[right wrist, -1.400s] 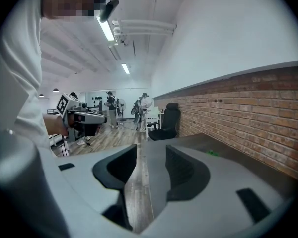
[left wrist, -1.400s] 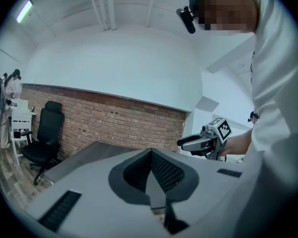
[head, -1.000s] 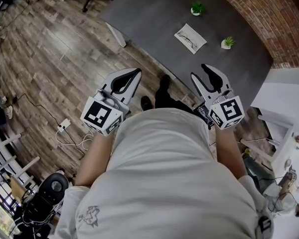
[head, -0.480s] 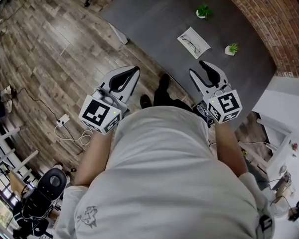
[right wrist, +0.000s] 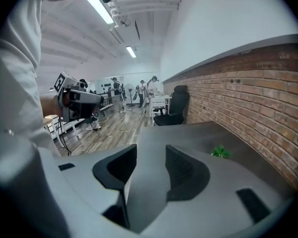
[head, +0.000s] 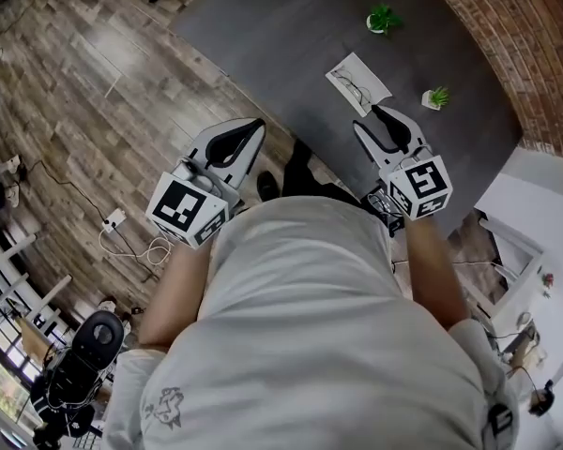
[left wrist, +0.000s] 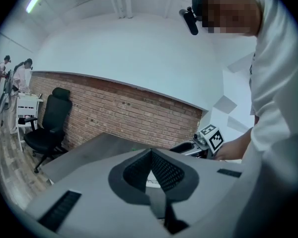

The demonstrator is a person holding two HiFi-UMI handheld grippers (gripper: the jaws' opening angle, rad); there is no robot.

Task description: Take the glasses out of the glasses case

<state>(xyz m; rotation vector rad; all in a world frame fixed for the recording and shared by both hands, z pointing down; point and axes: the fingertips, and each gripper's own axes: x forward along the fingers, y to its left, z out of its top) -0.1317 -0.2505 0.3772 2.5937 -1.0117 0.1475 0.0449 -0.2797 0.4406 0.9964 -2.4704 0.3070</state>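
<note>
Glasses case [head: 348, 64] lies flat on the dark surface [head: 281, 36], between two small potted plants [head: 383, 17] and [head: 437, 96], the glasses [head: 357, 88] resting on it, too small to say more. And the person's closing in: the right gripper [head: 368, 120] has come forward, now just short of the case's near edge, fingers apart with only bare surface between them. So it's the approach, nothing touched yet. The left gripper [head: 255, 127] hangs back off the surface, fingers closed, empty. Case and glasses run diagonally, far-left to near-right.
</note>
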